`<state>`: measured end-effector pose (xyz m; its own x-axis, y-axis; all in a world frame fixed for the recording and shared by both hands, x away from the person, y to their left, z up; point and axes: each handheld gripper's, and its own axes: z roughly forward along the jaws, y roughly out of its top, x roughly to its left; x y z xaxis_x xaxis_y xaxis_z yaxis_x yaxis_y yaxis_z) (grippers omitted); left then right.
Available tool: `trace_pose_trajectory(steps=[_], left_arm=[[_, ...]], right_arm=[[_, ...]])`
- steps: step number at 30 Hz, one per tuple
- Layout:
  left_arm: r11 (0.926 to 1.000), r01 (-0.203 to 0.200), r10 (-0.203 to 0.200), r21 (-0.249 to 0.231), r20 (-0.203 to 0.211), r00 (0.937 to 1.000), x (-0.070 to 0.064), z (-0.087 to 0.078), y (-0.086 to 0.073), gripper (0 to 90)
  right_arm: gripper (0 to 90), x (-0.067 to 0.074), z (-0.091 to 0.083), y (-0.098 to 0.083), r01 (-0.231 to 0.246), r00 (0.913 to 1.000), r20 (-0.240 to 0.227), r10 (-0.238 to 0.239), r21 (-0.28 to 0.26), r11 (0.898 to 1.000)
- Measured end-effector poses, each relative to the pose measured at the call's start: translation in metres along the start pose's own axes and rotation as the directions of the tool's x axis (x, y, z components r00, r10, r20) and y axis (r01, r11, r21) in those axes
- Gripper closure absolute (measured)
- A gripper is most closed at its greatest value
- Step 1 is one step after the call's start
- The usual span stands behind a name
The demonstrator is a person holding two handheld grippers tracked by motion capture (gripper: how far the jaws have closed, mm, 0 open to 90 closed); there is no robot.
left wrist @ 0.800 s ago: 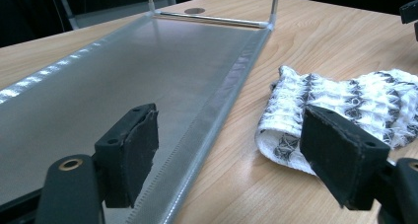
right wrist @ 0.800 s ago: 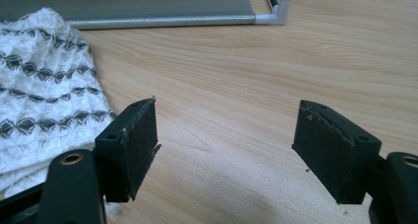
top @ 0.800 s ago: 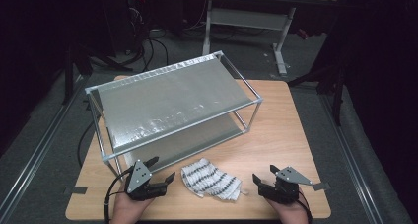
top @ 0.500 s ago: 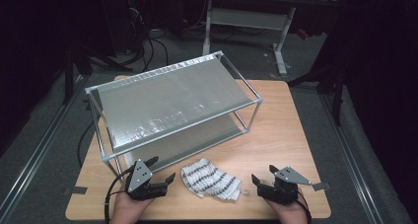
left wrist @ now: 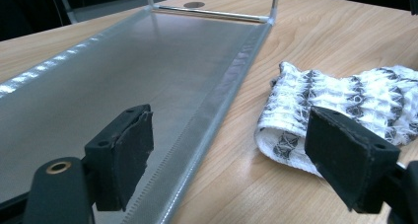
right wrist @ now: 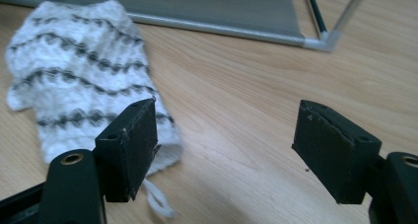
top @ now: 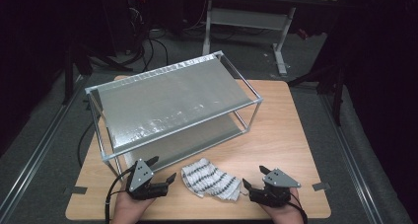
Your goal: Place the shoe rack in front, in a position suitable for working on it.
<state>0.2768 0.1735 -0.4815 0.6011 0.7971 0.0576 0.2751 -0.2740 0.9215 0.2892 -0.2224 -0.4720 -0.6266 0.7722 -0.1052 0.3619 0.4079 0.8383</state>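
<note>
White and grey knitted cloth (top: 211, 180) lies on the wooden table (top: 291, 135) before the metal rack (top: 172, 108), between the left gripper (top: 163, 170) and right gripper (top: 252, 178), both released, empty. No writing is legible.

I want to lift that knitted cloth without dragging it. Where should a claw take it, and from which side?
Probably the folded end of the knitted cloth nearest the left claw, approached low from that side: in the left gripper view this end bulges off the table.
</note>
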Motion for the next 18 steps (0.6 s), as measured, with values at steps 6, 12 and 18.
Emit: trace_pose_trajectory(steps=[6,12,18], left_arm=[[0.9998,0.008,-0.008,0.02,-0.011,0.9999,0.0,0.0,0.001,20.1],[0.9998,0.003,-0.003,0.018,-0.009,1.0,0.0,0.0,0.001,20.1],[0.9999,0.0,0.0,0.016,-0.007,1.0,0.0,0.0,0.001,20.1]], right_arm=[[24.5,0.026,0.01,0.008,0.046,0.9972,-0.057,-0.047,-0.016,0.999],[22.9,0.045,0.028,0.017,0.061,0.9899,-0.129,-0.06,0.004,0.998],[29.6,0.055,0.049,0.015,0.084,0.978,-0.199,-0.065,0.09,0.992]])
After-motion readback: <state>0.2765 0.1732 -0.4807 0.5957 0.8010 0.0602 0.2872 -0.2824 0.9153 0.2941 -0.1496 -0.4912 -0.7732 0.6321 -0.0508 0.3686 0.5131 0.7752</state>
